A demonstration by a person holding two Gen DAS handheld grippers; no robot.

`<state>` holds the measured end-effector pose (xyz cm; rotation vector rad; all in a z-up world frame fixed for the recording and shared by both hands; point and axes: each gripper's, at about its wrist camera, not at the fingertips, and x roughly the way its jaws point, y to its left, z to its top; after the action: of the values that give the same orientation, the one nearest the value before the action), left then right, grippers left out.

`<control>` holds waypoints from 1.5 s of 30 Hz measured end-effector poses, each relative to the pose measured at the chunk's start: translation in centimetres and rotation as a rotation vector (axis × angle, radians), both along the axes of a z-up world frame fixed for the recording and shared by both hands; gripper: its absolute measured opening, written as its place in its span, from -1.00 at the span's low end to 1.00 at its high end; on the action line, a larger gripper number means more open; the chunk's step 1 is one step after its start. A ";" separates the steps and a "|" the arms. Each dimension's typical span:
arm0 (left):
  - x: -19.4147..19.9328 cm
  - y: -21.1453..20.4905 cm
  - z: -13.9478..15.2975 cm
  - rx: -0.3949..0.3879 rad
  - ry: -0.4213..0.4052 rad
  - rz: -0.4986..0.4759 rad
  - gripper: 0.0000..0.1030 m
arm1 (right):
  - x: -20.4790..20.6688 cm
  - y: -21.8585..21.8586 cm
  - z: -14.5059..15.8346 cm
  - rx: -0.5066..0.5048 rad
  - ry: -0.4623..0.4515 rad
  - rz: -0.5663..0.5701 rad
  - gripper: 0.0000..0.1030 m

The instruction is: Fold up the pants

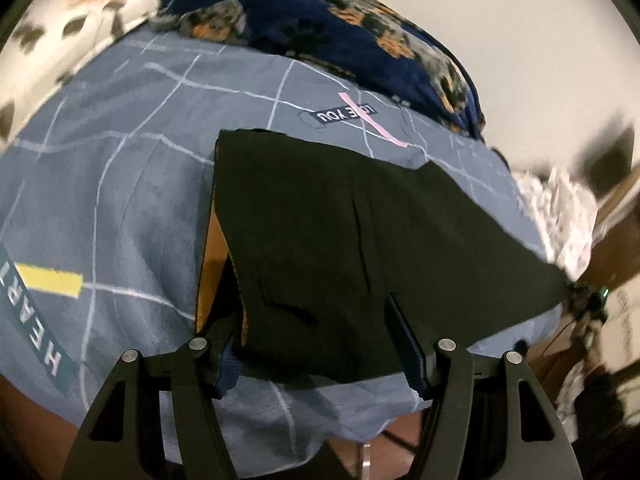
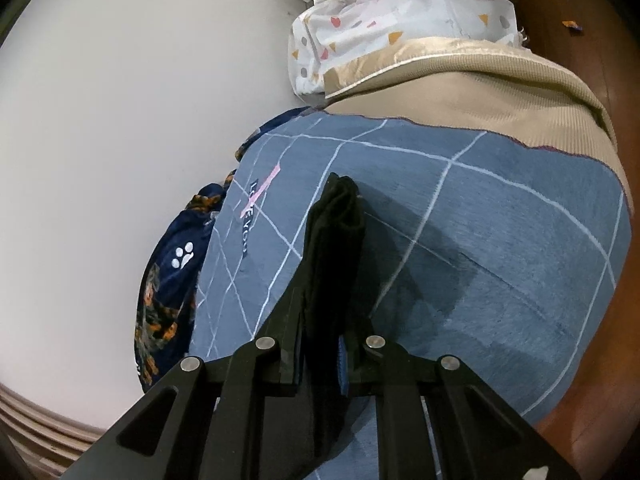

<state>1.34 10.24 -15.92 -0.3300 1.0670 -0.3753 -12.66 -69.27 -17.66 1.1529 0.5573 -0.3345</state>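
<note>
In the left wrist view we see the black fabric pants [image 1: 360,248], with an orange lining at one edge, spread over the blue-grey checked bed cover [image 1: 120,200]. The left gripper [image 1: 316,344] has its jaws spread, a corner of the pants lying between them; we cannot tell whether they press it. A navy patterned blanket [image 1: 320,20] lies beyond.

In the right wrist view, the right gripper [image 2: 320,344] has its jaws pinching a bunched fold of the pants [image 2: 336,232] above the cover [image 2: 500,240].
</note>
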 end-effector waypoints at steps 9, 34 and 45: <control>0.0 -0.9 0.4 0.041 -0.018 -0.009 0.26 | 2.6 4.4 4.3 -0.092 -0.033 0.105 -0.76; -1.1 -2.9 1.3 0.180 -0.108 -0.040 0.26 | 10.3 27.5 1.6 -0.266 0.106 0.652 -0.76; -1.0 -2.9 0.7 0.186 -0.083 -0.048 0.27 | 10.8 30.6 0.3 -0.333 0.169 0.714 -0.75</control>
<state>0.36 7.32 -15.23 -0.1226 1.0208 -0.3268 -1.85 -38.68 -17.35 0.5530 0.9785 0.0961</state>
